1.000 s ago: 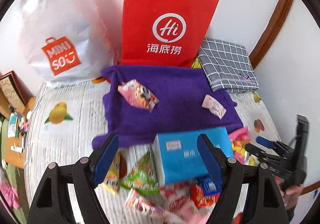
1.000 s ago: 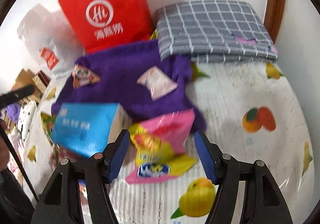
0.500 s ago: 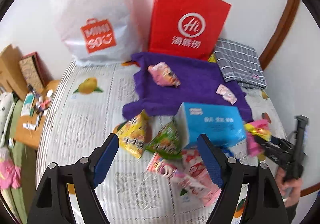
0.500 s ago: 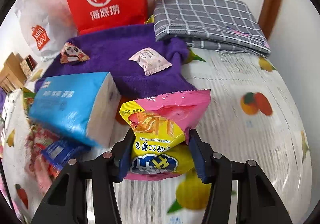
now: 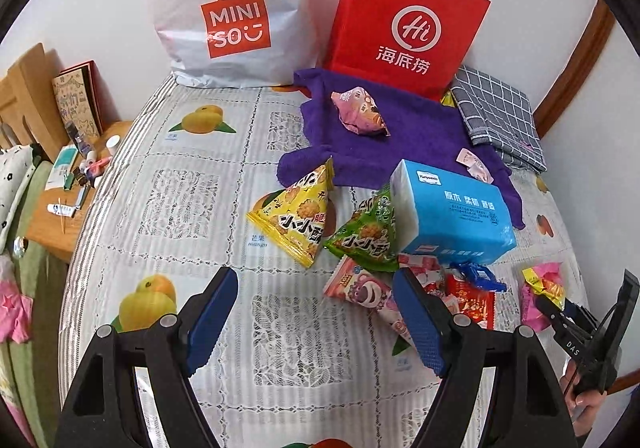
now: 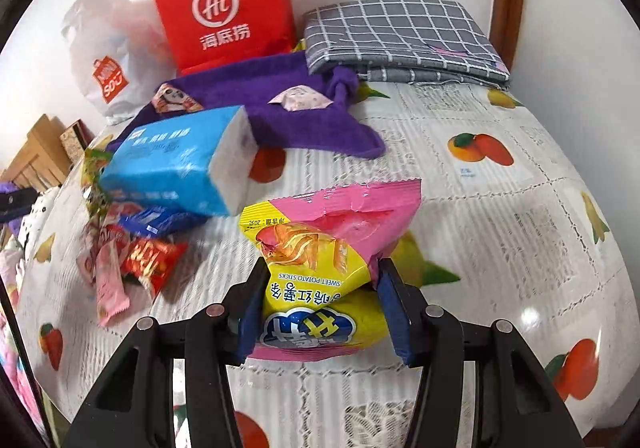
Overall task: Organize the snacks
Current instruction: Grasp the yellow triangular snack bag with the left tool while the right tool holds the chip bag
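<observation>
I had the right gripper (image 6: 320, 304) clamped on the pink-and-yellow sweet potato stick bag (image 6: 332, 244), pads pressed into both sides of its lower half, so the bag stood lifted off the tablecloth (image 6: 520, 216) with its long axis running away from me, the pink end pointing far. The left gripper (image 5: 316, 316) hung with its jaws apart and nothing between them, over bare cloth on the near side.

What I judged the next move to turn on was where the purple towel (image 6: 280, 120) lay from the held bag: far and a little left, past the blue tissue pack (image 6: 176, 164), which sat between them on the left. Two small snacks already rested on that towel, so I took it as the sorting spot. The right hand was plainly the better placed for that carry. The loose pile, the yellow triangle pack (image 5: 296, 216), the green triangle pack (image 5: 366, 236) and the pink wrapper (image 5: 356, 288), lay just far and right of the left gripper, nearer to it than to the right.
</observation>
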A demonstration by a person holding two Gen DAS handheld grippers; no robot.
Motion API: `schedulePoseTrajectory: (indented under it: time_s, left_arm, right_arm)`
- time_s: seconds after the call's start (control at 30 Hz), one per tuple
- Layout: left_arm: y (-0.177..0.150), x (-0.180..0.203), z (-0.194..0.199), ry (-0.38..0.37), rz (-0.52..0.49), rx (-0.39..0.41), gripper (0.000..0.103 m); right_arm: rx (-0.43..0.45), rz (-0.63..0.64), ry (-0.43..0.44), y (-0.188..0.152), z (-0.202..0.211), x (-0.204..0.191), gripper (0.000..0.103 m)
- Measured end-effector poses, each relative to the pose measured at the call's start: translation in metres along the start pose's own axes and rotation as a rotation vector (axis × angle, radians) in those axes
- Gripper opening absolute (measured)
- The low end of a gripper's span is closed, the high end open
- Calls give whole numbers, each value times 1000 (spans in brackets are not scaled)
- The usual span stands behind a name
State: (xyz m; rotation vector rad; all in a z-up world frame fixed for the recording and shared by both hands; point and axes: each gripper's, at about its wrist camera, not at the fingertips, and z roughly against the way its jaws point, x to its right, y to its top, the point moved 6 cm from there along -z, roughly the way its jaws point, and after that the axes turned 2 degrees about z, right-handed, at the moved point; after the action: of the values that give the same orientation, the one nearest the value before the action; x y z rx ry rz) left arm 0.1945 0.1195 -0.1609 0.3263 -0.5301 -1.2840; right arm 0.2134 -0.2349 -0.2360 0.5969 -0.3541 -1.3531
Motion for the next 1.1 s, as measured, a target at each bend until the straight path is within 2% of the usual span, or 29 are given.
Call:
schedulePoseTrajectory:
  time_s: [0.13,0.33,0.43,0.57,0.77,0.87,1.1]
  left_arm:
    - [0,-3,-8,-9,-25,-15,78]
    - [5,-17,-25,-65,18,-37,77]
    - [6,-22,-33,-66,10,-53,77]
    - [14,-25,-39,-32,-43,-27,79]
    - [27,-23,-46,-75,-97,11,79]
    - [32,-21,-51,-71,-132,26,79]
    - [41,-14,-74,-56,-197,-13,80]
  right_arm:
    - [20,-1,-24,-3,1,-2,53]
    - [29,-71,-12,-1,15,-2,52]
    - [49,-91,-31,1,25,-4,52]
    - [82,-124,-33,5,39,-11,52]
    - [119,-154,-34,11,54,-25,52]
    - [135,-158,-26,14,58,-32,52]
    - [152,-148,-56,18,62,-40,52]
